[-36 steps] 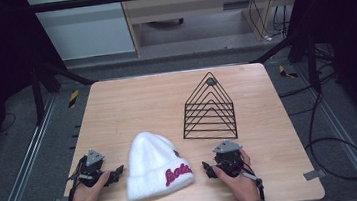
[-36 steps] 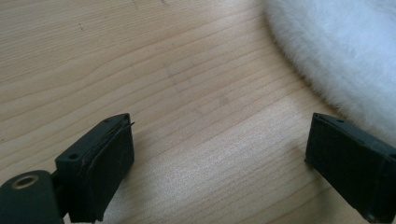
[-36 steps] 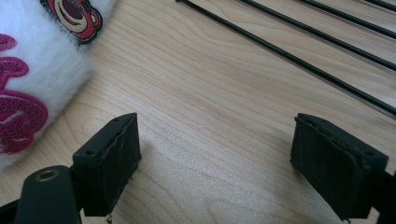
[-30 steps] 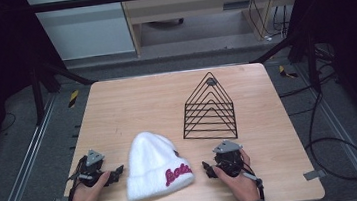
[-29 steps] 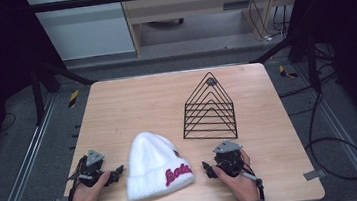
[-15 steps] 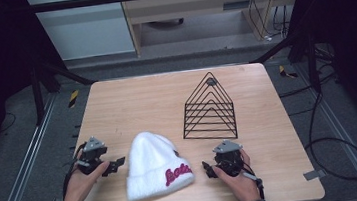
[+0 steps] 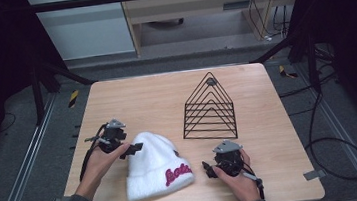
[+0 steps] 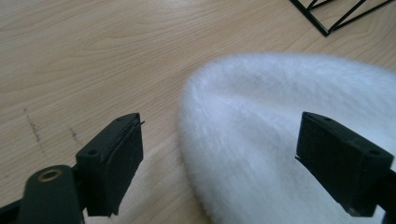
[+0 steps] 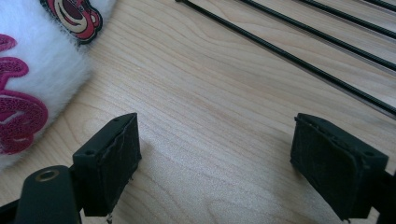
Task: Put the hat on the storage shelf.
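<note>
A fluffy white beanie (image 7: 154, 163) with red lettering lies near the table's front edge, crown toward the far left. My left gripper (image 7: 133, 148) is at the crown's left edge. In the left gripper view that gripper (image 8: 233, 172) has been closing a little, but its jaws still stand wide, with the beanie (image 8: 280, 121) under and between them and the pads off it. My right gripper (image 7: 206, 168) rests on the table just right of the beanie, open. In the right gripper view this gripper (image 9: 215, 168) has bare wood between its jaws and the beanie's lettering (image 9: 18, 116) at the left.
A black wire rack (image 7: 208, 107), shaped like a pyramid, stands behind the right gripper; its wires (image 9: 327, 42) cross the right gripper view. The wooden table (image 7: 146, 99) has bare surface behind the beanie. Cables lie on the floor to the right.
My left hand has moved away from the table's front edge and to the right, rising, up to the beanie's crown. The right hand and the beanie have stayed put.
</note>
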Available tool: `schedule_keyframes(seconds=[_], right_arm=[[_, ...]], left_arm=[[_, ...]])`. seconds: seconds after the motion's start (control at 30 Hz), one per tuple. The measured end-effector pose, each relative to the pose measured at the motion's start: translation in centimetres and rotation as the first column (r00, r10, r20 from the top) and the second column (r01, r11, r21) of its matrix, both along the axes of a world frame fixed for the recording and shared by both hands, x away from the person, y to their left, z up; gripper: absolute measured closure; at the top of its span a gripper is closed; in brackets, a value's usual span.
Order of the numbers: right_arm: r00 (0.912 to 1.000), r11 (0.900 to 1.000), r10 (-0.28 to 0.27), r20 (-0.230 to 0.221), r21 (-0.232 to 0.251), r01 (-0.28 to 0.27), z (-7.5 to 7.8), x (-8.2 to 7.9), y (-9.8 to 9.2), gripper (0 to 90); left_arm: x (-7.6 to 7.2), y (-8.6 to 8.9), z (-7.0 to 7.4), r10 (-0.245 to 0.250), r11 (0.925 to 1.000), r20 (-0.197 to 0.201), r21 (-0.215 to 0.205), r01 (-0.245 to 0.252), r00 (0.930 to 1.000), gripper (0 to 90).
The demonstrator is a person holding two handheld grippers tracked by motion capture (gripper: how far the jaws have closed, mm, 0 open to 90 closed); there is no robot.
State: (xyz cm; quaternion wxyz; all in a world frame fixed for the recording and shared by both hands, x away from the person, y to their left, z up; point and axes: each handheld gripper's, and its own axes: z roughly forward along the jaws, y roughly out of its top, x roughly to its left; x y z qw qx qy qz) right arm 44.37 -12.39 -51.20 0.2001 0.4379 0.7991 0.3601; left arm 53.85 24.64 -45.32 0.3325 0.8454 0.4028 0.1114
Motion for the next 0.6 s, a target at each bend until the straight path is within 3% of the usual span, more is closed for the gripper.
schedule_keyframes(seconds=[0.1,0.17,0.47,0.6], right_arm=[[1.0,1.0,0.001,0.0,0.0,-0.001,0.0,0.0,0.0,15.9],[1.0,1.0,0.001,0.001,-0.001,-0.001,0.0,0.0,0.0,15.9],[1.0,1.0,-0.002,-0.001,0.001,0.002,0.0,0.0,0.0,15.9],[1.0,1.0,0.001,0.0,0.001,-0.001,0.0,0.0,0.0,16.0]], left_arm=[[0.5,-0.2,-0.4,0.014,0.9998,-0.014,0.016,-0.014,0.9998,18.7],[0.9,-0.2,-0.7,0.013,0.9994,-0.016,0.031,-0.013,0.9998,28.9],[1.2,-1.0,-1.5,-0.017,0.9975,-0.041,0.067,0.019,0.999,31.5],[1.5,-1.2,-1.9,-0.018,0.9975,-0.042,0.068,0.021,0.9989,40.1]])
